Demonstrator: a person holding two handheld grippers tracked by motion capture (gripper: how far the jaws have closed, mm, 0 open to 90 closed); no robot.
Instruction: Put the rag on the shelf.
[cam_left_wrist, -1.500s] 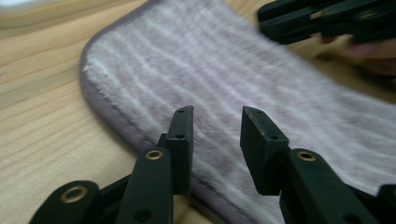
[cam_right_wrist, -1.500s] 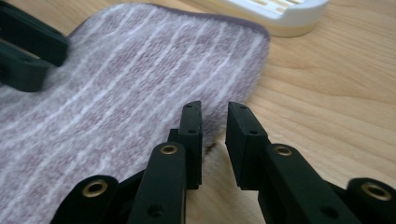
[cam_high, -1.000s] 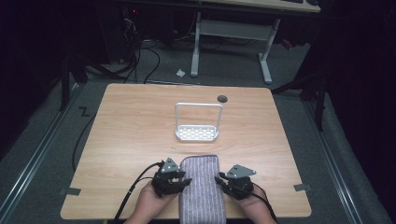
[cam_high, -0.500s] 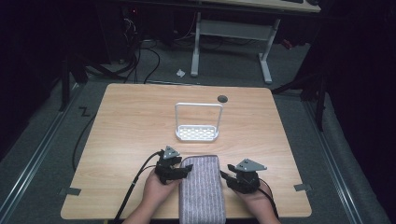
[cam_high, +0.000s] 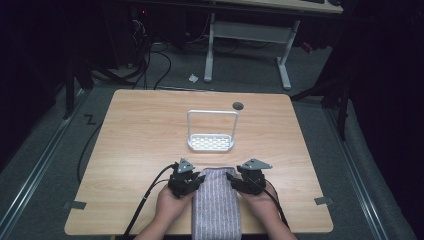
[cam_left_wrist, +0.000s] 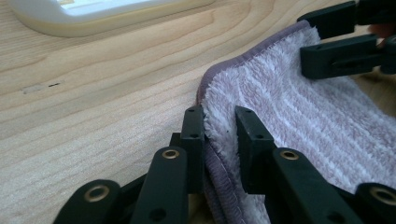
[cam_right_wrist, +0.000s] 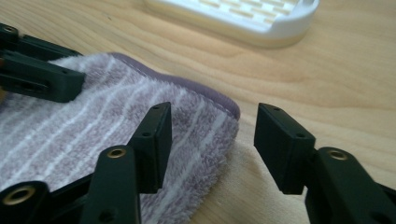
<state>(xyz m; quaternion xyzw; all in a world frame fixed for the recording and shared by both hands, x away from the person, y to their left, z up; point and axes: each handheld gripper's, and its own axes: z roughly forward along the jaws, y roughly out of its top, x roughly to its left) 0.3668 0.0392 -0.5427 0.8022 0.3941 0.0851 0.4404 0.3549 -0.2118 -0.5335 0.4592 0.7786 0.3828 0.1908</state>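
A folded purple towel with pale stripes (cam_high: 216, 205) lies at the table's front middle and runs off the near edge. At the towel's far left corner, my left gripper (cam_high: 187, 179) is shut on the plush edge (cam_left_wrist: 289, 107), which is pinched between its jaws (cam_left_wrist: 219, 126). My right gripper (cam_high: 248, 181) is at the far right corner, open (cam_right_wrist: 212, 135). One of its jaws stands over the towel (cam_right_wrist: 116, 121) and the other over bare wood. Each gripper view shows the other gripper across the towel: the right gripper (cam_left_wrist: 345, 46) and the left gripper (cam_right_wrist: 37, 70).
A white perforated rack with a tall wire handle (cam_high: 211, 142) stands just beyond the towel at mid-table. It shows close ahead as the rack (cam_left_wrist: 93, 14) and the rack (cam_right_wrist: 243, 18). A round cable hole (cam_high: 238, 106) sits near the wooden table's (cam_high: 140, 130) far edge.
Both hands crept slightly forward. The right gripper swung out to the right, then came back in to the towel's corner. The towel has barely moved.
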